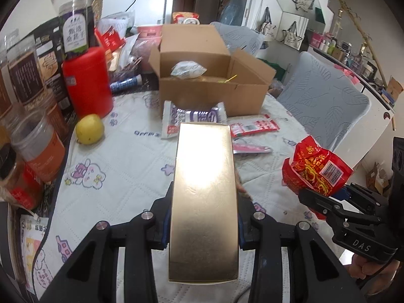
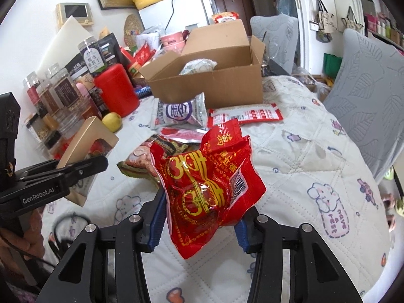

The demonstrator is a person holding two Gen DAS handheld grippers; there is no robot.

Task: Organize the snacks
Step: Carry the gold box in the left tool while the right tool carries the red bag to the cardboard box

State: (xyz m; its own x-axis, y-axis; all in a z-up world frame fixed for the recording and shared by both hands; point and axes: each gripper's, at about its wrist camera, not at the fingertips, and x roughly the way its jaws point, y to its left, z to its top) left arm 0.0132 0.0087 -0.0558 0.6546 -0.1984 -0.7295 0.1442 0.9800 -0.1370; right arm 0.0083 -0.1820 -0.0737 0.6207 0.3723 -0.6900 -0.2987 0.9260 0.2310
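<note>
My left gripper (image 1: 203, 227) is shut on a gold box (image 1: 204, 197) and holds it above the table; the box also shows in the right wrist view (image 2: 85, 139). My right gripper (image 2: 199, 224) is shut on a crumpled red snack bag (image 2: 209, 179), held above the quilted table; the bag also shows in the left wrist view (image 1: 315, 169). An open cardboard box (image 1: 212, 88) stands at the back with a white packet (image 1: 188, 69) inside. A purple and white snack bag (image 1: 192, 118) and a red and white packet (image 1: 255, 126) lie in front of it.
A red canister (image 1: 87, 83), several jars (image 1: 38, 146) and a yellow fruit (image 1: 89, 128) crowd the left side. More snack packets (image 2: 156, 151) lie mid-table. Grey chairs (image 1: 323, 101) stand at the right. The table edge (image 2: 383, 227) curves at the right.
</note>
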